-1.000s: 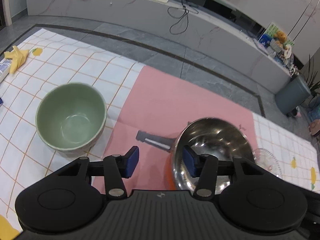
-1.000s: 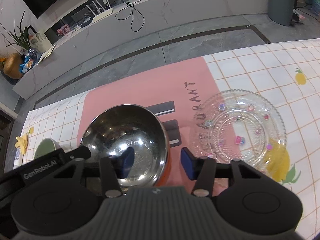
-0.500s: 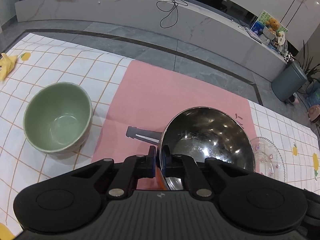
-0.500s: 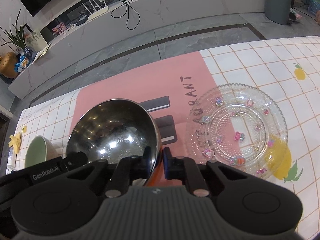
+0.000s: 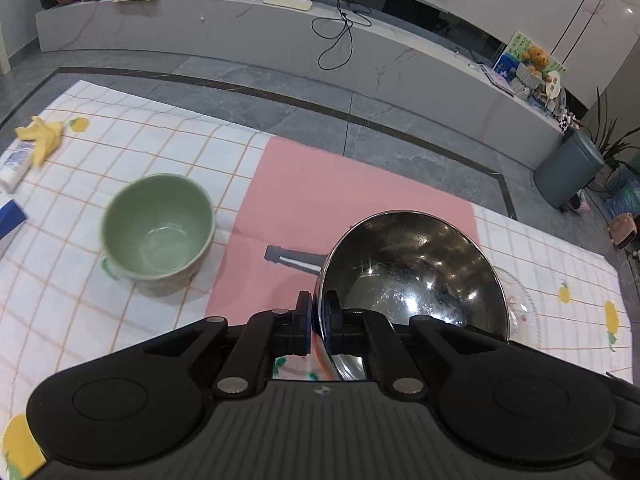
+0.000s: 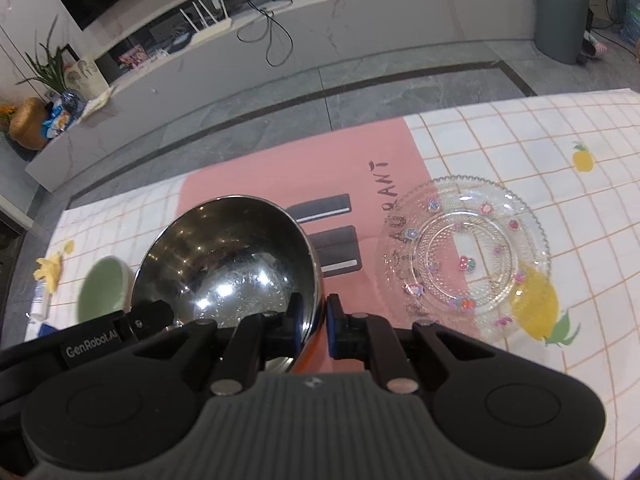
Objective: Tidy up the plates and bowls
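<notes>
A checked tablecloth (image 5: 120, 312) with fruit prints covers the surface, and a pink mat (image 5: 320, 184) printed with dark bars and lettering lies across its middle. Whether this surface is a counter or the floor cannot be told.

The steel bowl (image 5: 412, 264) is the largest of the dishes. It sits above the pink mat, tilted, with an orange underside showing at its near edge. It is held from both sides: the left tongs (image 5: 316, 326) are closed on its near-left rim, one pad inside the bowl and one outside, and the right tongs (image 6: 318, 326) are closed on its near-right rim the same way. In the right wrist view the left tool's black body shows at the bowl's left edge.

The glass plate (image 6: 464, 252), clear with small coloured flowers, lies flat to the right of the steel bowl, partly on the pink mat and partly on the checked cloth, near the bowl but apart from it.

The green bowl (image 5: 158, 228) stands upright on the checked cloth to the left of the mat, apart from the steel bowl and from both tongs.

At the cloth's far left lie a yellow rag (image 5: 40, 136) and a white tube (image 5: 14, 166), touching.
</notes>
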The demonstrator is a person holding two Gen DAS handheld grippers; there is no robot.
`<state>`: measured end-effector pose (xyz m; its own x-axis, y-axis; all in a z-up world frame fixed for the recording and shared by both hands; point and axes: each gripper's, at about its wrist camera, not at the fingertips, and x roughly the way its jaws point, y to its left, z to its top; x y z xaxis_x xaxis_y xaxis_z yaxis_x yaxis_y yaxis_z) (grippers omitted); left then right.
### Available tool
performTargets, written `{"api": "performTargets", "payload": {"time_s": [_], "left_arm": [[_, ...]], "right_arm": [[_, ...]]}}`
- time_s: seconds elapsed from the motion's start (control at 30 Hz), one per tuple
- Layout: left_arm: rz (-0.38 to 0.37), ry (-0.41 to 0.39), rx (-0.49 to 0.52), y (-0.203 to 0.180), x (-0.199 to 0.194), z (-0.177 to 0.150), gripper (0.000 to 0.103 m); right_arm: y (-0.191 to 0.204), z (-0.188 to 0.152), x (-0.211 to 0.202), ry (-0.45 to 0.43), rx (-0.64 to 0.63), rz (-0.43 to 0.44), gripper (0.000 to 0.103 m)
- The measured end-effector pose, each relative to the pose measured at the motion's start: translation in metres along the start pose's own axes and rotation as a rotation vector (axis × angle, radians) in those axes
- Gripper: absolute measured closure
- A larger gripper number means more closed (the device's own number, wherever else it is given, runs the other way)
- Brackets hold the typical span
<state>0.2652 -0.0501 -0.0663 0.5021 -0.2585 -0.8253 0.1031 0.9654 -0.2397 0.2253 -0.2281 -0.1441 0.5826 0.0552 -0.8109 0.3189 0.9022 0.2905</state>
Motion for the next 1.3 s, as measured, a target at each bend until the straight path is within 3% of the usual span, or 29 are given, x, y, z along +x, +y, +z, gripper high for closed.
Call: {"api": "performTargets", "payload": {"time_s": [0.53,0.77,1.3], "left_arm": [[-0.032,-0.114,-0.066,0.012,-0.127,-0.047,0.095],[-0.022,-0.193,-0.069,0.018,-0.177,-0.078,0.094],[-0.016,-0.162,-0.062,0.04,-0.215,-0.152,0.093]], "right_arm": [[0.011,-0.059,-0.137,-0.095,-0.03,0.104,0.093],[0.014,-0.092,-0.181,-0.092,-0.053,0.159,0.093],[0.006,-0.166,-0.222,-0.011,-0.101,0.188,0.093]]}}
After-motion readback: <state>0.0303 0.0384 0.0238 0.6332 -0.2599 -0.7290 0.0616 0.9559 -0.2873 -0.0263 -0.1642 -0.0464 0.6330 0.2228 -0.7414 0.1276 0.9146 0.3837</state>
